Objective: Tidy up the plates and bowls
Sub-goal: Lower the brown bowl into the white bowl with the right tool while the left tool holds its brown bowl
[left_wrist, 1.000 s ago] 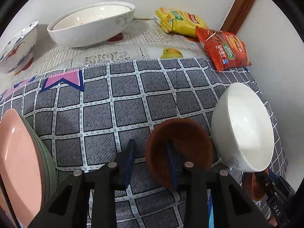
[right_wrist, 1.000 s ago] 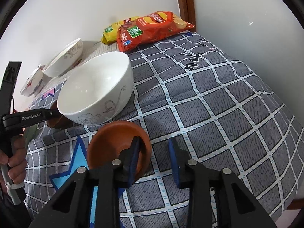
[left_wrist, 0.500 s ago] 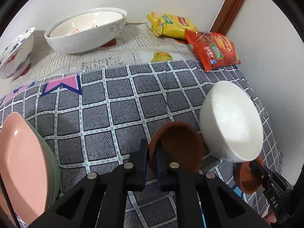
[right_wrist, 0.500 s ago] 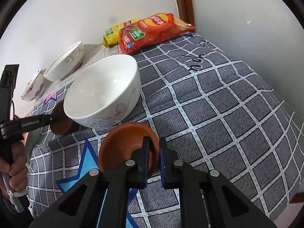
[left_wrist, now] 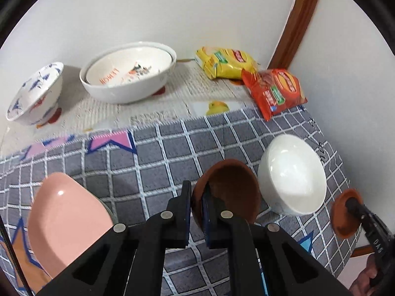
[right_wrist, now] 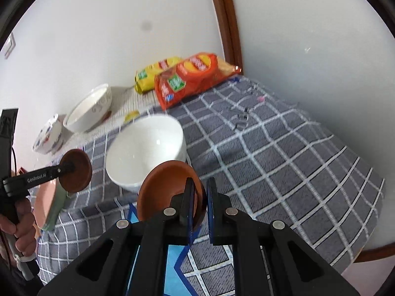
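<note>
left gripper (left_wrist: 197, 204) clamped on the rim of one brown saucer (left_wrist: 232, 192), right gripper (right_wrist: 200, 203) clamped on another brown saucer (right_wrist: 167, 192) (both held clear of the grey checked cloth (right_wrist: 284, 153)), white bowl (right_wrist: 145, 153) sitting between them.

You face a corner of plain white walls (left_wrist: 148, 12) split by a brown wooden post (left_wrist: 296, 19). The table wears a grey checked cloth (right_wrist: 284, 153), with a pale printed mat (left_wrist: 158, 101) at the far side.
</note>
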`<state>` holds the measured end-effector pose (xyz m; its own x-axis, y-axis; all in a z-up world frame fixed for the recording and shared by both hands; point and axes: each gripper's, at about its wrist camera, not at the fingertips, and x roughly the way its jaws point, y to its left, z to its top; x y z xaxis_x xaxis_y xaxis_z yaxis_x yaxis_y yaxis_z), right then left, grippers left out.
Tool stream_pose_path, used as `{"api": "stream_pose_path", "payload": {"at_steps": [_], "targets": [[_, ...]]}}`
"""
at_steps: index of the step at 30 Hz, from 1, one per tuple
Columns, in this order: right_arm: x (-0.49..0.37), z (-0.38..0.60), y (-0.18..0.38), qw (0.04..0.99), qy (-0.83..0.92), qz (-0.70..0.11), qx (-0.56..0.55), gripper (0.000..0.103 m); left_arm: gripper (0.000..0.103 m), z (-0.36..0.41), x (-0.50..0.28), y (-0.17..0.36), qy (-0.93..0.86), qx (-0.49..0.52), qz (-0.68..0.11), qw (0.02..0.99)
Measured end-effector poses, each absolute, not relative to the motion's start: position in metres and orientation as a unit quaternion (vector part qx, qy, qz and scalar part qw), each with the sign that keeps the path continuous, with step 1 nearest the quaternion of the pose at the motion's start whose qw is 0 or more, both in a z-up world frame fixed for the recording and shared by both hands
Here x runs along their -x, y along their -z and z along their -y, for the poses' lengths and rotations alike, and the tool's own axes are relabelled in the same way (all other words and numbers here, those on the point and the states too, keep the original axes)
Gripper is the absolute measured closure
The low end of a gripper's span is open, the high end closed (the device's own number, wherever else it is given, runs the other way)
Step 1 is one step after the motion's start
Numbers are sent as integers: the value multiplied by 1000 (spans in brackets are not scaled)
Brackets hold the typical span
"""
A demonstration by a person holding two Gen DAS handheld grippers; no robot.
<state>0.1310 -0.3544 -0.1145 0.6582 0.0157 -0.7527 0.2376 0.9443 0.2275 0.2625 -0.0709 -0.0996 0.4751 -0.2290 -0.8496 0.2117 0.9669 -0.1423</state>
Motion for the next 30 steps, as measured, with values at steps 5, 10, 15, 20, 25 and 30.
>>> {"api": "stream_pose_path", "payload": {"at_steps": [5,10,15,20,25,30], "targets": [[-142,358,95,903,62,-392,-163,94,95,67,-274,92,121,15,-494,861],[-157,354,85,906,63,-384,-165,94,95,71,-286,91,122,10,-493,862],[-172,342,87,904,56,-391,-164,94,95,71,-301,96,119,19,-493,861],[-186,331,93,899,57,-406,-150,94,95,71,-314,110,125,30,-499,857],[-198,323,98,897,62,-415,-142,94,95,67,-324,122,121,25,-507,853],[-208,314,106,894,65,-423,-137,94,95,60,-327,130,114,37,-516,848]]}}
